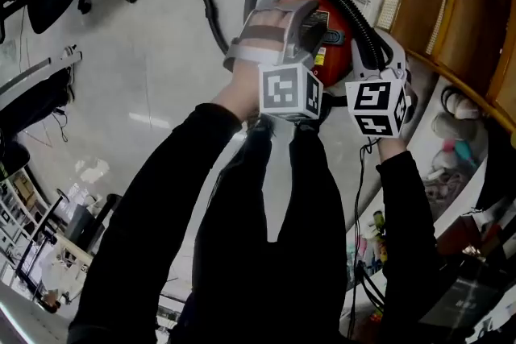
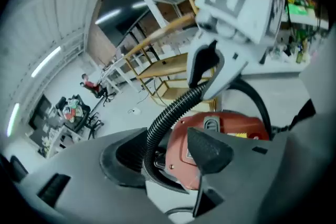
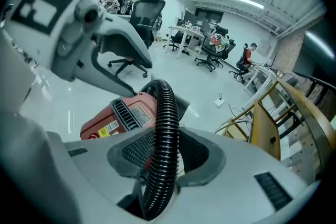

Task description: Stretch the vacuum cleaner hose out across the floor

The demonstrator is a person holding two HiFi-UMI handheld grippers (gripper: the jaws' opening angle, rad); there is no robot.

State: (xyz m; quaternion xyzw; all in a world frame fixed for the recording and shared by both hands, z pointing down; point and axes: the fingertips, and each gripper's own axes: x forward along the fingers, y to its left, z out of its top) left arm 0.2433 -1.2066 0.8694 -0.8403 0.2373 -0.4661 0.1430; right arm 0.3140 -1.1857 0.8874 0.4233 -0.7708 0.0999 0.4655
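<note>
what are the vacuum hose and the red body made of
The hose: likely flexible black plastic, glossy; ribbed rings catch highlights and it bends. The vacuum cleaner body: probably hard moulded plastic, smooth red semi-gloss, with a slotted vent and stickers.

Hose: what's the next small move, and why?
Probably pull the right gripper, shut on the hose, away from the vacuum across the floor. The hose loops tightly over the vacuum, and the left gripper is open, holding nothing, so only the right can draw it out.
</note>
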